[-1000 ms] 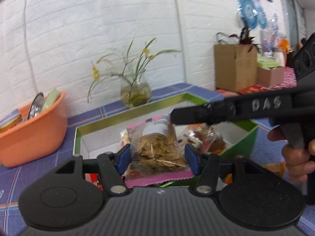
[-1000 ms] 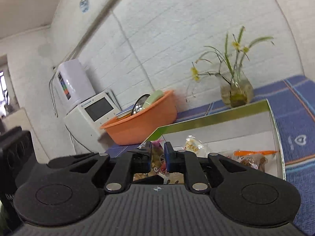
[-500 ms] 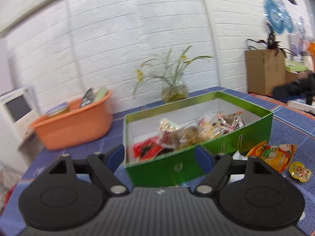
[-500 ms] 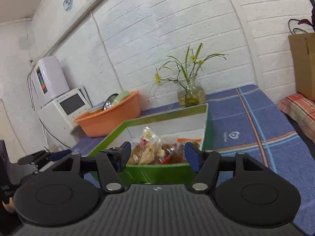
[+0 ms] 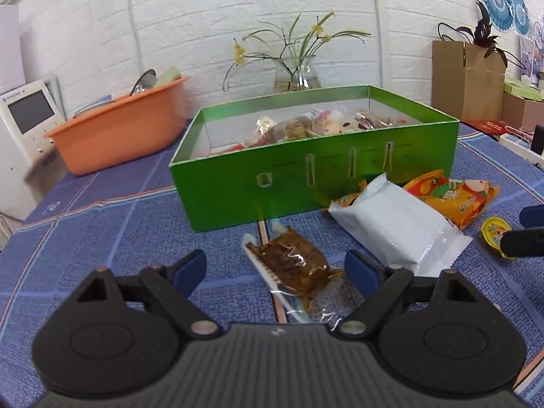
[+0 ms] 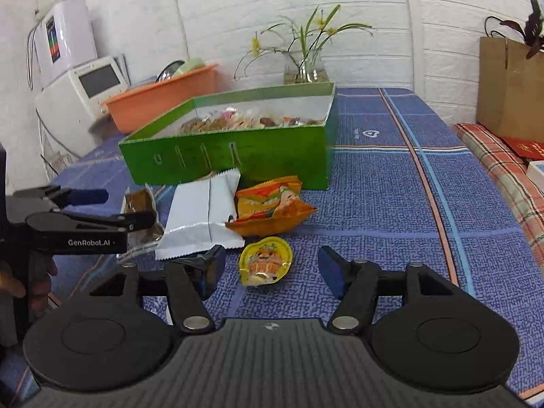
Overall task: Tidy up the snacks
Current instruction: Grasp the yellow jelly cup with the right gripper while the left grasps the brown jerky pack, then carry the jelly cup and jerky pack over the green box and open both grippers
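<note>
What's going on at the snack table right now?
A person is sorting snacks into the green box, which already holds several. Both grippers are open and empty, their jaws having just been opening. The left gripper is lined up on the brown snack pack, the right gripper on the small yellow jelly cup. A white packet and an orange packet also lie outside the box.

Glossy green cardboard box (image 5: 238, 187); matt woven blue cloth (image 6: 391, 210); shiny white foil packet (image 5: 394, 227); smooth orange plastic basin (image 5: 119, 132).
</note>
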The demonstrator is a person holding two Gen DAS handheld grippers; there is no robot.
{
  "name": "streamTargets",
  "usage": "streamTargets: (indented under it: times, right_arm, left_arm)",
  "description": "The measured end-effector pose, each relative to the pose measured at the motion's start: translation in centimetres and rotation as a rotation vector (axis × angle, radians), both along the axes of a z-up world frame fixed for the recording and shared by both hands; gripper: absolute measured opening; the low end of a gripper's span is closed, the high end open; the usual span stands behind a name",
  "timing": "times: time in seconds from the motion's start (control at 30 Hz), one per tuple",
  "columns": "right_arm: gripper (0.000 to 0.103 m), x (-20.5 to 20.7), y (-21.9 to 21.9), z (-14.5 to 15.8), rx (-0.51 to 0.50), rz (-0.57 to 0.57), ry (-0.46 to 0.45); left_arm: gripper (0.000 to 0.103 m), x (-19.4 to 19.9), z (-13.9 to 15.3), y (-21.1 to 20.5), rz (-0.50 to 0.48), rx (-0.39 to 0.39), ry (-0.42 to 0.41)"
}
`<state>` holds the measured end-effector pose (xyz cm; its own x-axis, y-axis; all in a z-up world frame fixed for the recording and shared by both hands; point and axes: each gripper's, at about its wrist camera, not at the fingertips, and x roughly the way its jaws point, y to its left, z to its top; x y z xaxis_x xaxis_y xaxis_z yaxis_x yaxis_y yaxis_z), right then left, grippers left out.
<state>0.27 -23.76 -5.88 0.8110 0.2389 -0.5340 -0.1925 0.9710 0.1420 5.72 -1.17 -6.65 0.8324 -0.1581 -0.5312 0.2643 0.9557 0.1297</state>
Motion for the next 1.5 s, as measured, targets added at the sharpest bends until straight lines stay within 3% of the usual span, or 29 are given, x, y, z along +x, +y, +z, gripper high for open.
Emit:
streamTargets:
  times: [0.2,0.27,0.33,0.63,0.87,1.03,1.23,1.5]
  right_arm:
    - [0.097,0.9,0.6,-0.6,-0.029,0.0,0.035]
    - [0.077,1.1,0.7,-0.6,-0.056,-0.007,0.032]
    - [0.064,1.2,0.9,-0.6,-0.089,-0.012,0.027]
    - [0.064,0.1,1.5,-0.6,-0.148,0.012,0.001]
    - [0.064,-1.7,1.8,0.1,-0.087,0.067,-0.003]
    - [0.064,-2.2,2.5,0.8,0.018,0.129,-0.006]
    - [0.063,-2.1,3.9,2.0,0.076,0.157,-0.058]
    - [0.063,-0.7,3.6,6.3,0.11,0.167,-0.207]
  left_arm:
    - [0.088,1.4,-0.6,0.4,-0.052,-0.13,0.104]
    - [0.081,1.5,-0.6,0.0,-0.079,-0.126,0.104]
    - [0.079,1.5,-0.7,0.0,-0.083,-0.132,0.104]
    - [0.066,0.8,-0.4,0.6,-0.098,-0.141,0.107]
    - [0.063,0.4,-0.1,2.1,-0.047,-0.172,0.123]
    - [0.063,-0.4,0.3,2.8,-0.02,-0.178,0.112]
    - [0.063,-1.3,1.9,3.8,0.016,-0.172,0.059]
    - [0.063,0.0,6.1,4.5,0.031,-0.147,-0.051]
